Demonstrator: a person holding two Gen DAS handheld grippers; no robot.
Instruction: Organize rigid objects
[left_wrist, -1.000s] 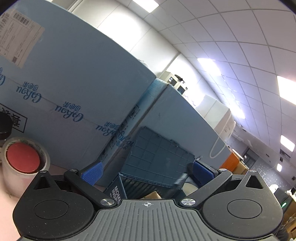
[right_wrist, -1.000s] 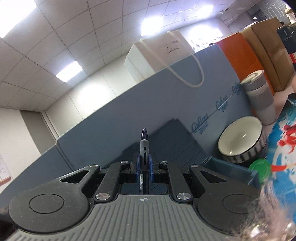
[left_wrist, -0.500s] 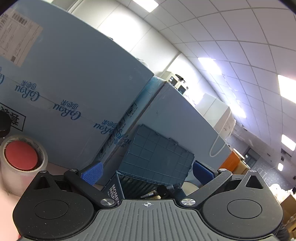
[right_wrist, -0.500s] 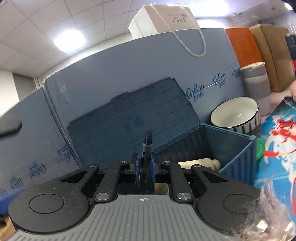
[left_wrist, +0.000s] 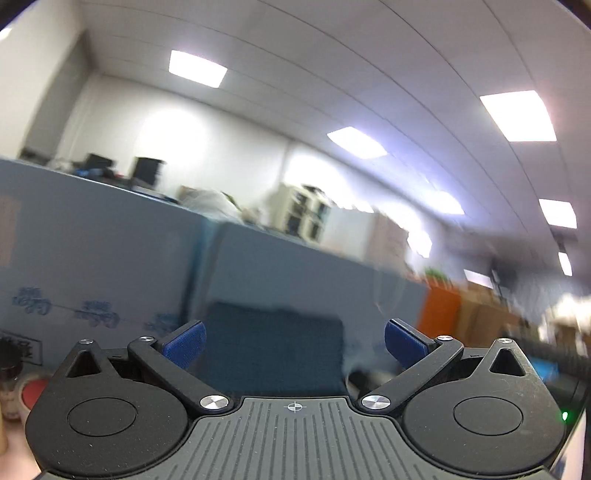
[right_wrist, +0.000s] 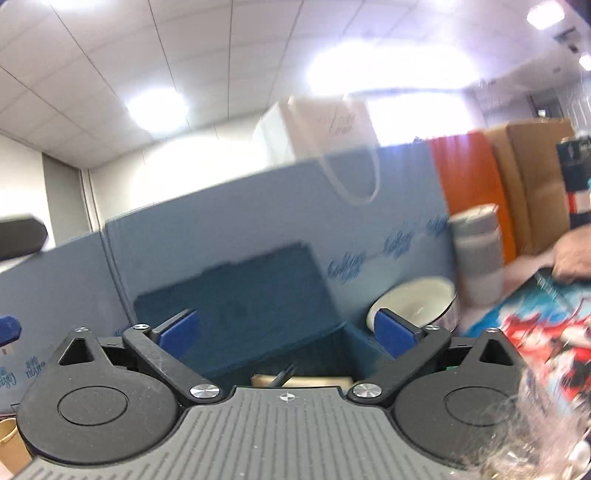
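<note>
My right gripper (right_wrist: 284, 332) is open and empty, just above the dark blue storage box (right_wrist: 354, 341) whose lid (right_wrist: 240, 306) stands open behind it. A dark pen (right_wrist: 282, 373) lies tilted inside the box beside a pale cylindrical object (right_wrist: 310, 380). My left gripper (left_wrist: 293, 341) is open and empty, pointing at the raised lid of the same box (left_wrist: 273, 347). Both views are blurred by motion.
Light blue cartons (right_wrist: 258, 221) stand behind the box. A white bowl (right_wrist: 413, 306), a grey tumbler (right_wrist: 478, 251) and a colourful mat (right_wrist: 546, 325) are at the right. A hand (right_wrist: 576, 254) rests on the mat. A red-capped tape roll (left_wrist: 29, 391) is at the far left.
My right gripper opened and let go of the pen, which now lies in the box. My left gripper tilted up and to the right; its view now shows more ceiling.
</note>
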